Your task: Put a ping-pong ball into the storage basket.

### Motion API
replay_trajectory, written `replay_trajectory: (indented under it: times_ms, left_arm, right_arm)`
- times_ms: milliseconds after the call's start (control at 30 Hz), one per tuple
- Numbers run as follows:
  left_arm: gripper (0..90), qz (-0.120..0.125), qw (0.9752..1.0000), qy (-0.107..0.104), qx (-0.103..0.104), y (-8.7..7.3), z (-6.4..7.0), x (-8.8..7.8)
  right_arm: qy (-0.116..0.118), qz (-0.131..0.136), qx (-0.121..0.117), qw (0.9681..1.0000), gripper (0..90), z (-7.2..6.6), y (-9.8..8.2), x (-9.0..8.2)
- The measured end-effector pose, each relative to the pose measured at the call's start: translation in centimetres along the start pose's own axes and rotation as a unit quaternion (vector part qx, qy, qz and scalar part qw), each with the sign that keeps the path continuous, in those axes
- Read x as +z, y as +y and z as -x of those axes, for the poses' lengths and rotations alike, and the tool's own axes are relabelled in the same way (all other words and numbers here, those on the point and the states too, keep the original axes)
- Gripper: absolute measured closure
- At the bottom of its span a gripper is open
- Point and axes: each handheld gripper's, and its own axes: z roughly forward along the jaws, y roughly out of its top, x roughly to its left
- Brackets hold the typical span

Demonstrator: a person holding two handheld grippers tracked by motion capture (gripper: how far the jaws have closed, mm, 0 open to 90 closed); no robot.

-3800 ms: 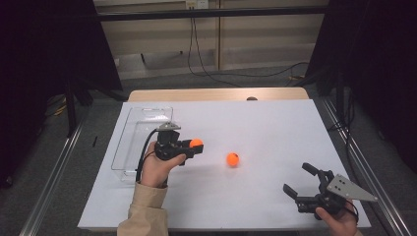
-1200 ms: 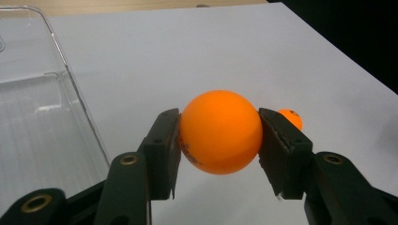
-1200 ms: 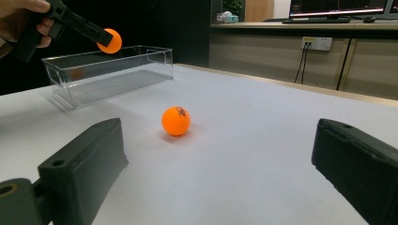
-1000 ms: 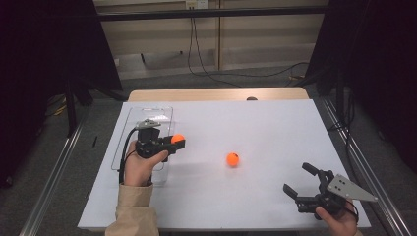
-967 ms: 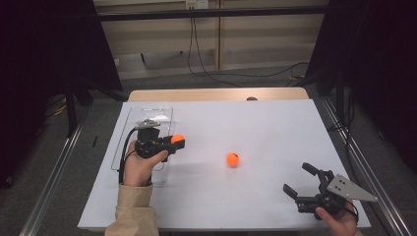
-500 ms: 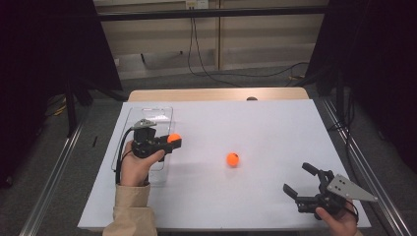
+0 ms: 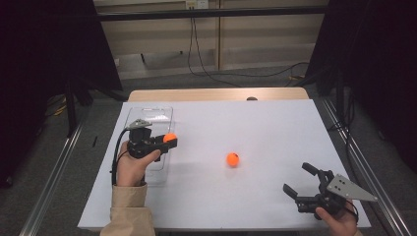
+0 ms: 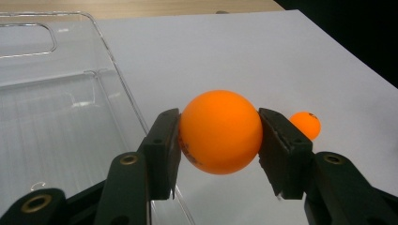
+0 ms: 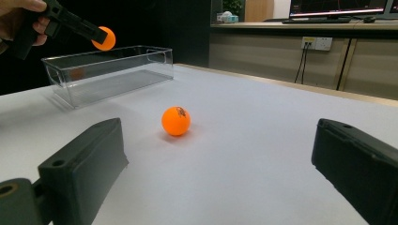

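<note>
Tabletop [image 7: 255, 128] under white covering carries a clear plastic bin [image 7: 147, 118] at its left; the right gripper view reveals the bin's upright walls, which look flat from the high view. Left gripper [image 7: 164, 141] pinches an orange ball [image 8: 220, 132] between its jaws, held just above the bin's near right edge. Right gripper [image 7: 301, 182] rests low at the right with jaws spread and nothing between them. A second ball [image 7: 232, 159] lies mid-table; its dark printed mark is too small to read.
</note>
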Motion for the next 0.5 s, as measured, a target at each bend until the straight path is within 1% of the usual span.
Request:
replay_trajectory:
  times_ms: [333, 500]
  left_arm:
    - [51.0, -0.001, 1.0000, 0.008, 0.000, -0.13, -0.33, -0.11]
    - [51.0, 0.002, 0.9999, 0.012, 0.000, -0.17, -0.49, -0.29]
  right_arm:
    - [0.000, 0.001, 0.000, 1.0000, 2.8, 0.01, 0.01, -0.02]
    - [0.000, 0.000, 0.000, 1.0000, 2.8, 0.00, 0.00, -0.01]
